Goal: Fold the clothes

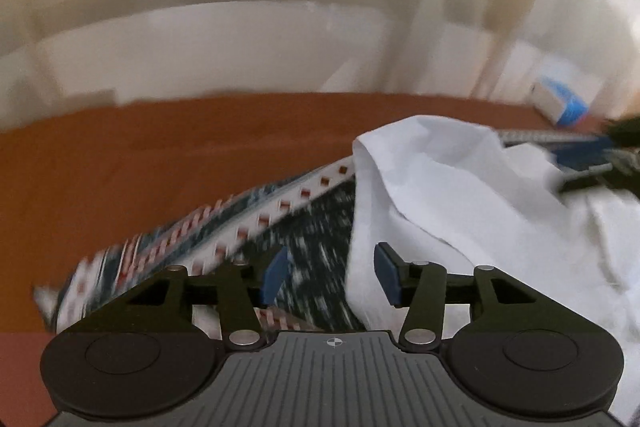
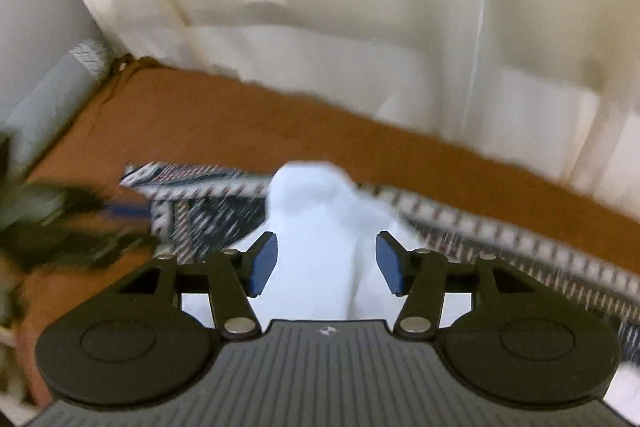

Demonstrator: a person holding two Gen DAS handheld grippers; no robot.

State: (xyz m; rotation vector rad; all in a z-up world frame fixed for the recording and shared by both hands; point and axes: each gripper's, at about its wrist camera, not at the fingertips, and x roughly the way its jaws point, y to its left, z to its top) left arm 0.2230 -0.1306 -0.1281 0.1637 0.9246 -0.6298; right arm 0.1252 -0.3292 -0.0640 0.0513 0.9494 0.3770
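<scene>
Crumpled white cotton garment [image 1: 460, 195] lay on patterned woven cloth [image 1: 280, 219] across the orange-brown surface [image 1: 160, 155].
Left gripper [image 1: 330, 277] and right gripper [image 2: 326, 263] had jaws apart, holding nothing; closing could snag both layers.
</scene>
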